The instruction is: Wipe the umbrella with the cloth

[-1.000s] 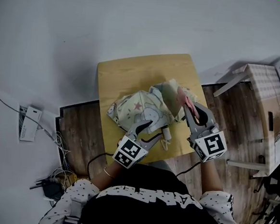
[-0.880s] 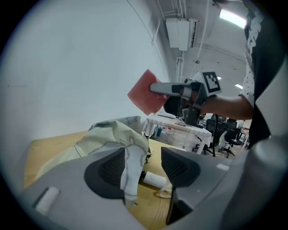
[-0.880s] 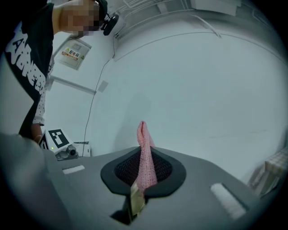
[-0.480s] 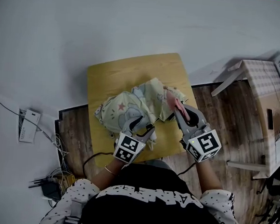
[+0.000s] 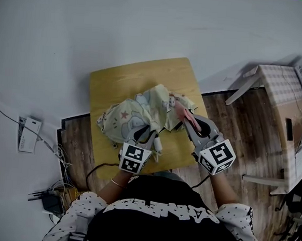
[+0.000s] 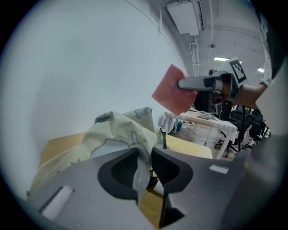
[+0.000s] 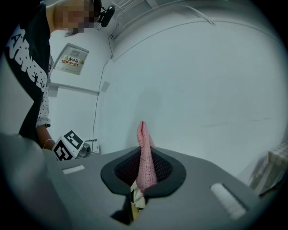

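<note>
A folded umbrella with pale patterned fabric lies on a small yellow table. My left gripper is at its near edge. Its jaws have just been closing, and a fold of the umbrella fabric is pinched between them, as the left gripper shows in its own view. My right gripper is shut on a pink cloth held over the umbrella's right end. In the right gripper view the cloth stands upright between the pads of that gripper. The cloth also shows in the left gripper view.
The table stands against a white wall on a wooden floor. A power strip and cables lie at the left. A cardboard box and a pale stand are at the right. My own body fills the bottom of the head view.
Both grippers have drawn closer to the umbrella. The left jaws have narrowed onto a fold of its fabric. The right gripper still holds the pink cloth.
</note>
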Available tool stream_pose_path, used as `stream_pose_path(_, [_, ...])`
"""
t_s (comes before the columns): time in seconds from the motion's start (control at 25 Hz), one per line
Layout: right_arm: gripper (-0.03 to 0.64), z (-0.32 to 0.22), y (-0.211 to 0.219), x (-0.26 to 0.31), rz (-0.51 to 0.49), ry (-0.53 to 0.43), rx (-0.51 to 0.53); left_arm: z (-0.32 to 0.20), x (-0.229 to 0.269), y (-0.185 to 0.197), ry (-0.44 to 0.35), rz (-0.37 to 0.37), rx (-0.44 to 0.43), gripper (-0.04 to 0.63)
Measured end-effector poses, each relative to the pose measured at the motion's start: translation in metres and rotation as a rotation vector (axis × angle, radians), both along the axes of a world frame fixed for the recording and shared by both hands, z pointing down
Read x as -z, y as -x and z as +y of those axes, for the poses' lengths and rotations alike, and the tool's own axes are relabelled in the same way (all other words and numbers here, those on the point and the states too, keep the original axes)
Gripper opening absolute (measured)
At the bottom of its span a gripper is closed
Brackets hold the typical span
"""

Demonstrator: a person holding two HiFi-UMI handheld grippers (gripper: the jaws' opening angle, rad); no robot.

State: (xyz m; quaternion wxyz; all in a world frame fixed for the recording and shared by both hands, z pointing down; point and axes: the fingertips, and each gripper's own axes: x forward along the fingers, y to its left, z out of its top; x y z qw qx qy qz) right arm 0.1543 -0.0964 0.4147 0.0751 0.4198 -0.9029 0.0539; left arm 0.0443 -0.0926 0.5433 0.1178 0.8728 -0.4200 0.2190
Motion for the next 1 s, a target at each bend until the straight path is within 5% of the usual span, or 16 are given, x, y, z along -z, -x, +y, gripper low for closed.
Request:
stream_pose_path(0.16, [0.034,-0.002,0.005,-0.001,-0.002,0.002,0.012,0.000,0.005,0.010,-0.009,0.037,0.040,0.003])
stream_pose_path(0.68, [0.034,-0.014,0.046,0.004,-0.033,-0.016,0.053,0.002,0.035,0.050,-0.044,0.138,0.058,0.002])
stream_pose_path(1.0, [0.034,-0.020,0.074,0.002,-0.049,-0.018,0.082,0.004,0.043,0.081,-0.063,0.139,0.085,0.002])
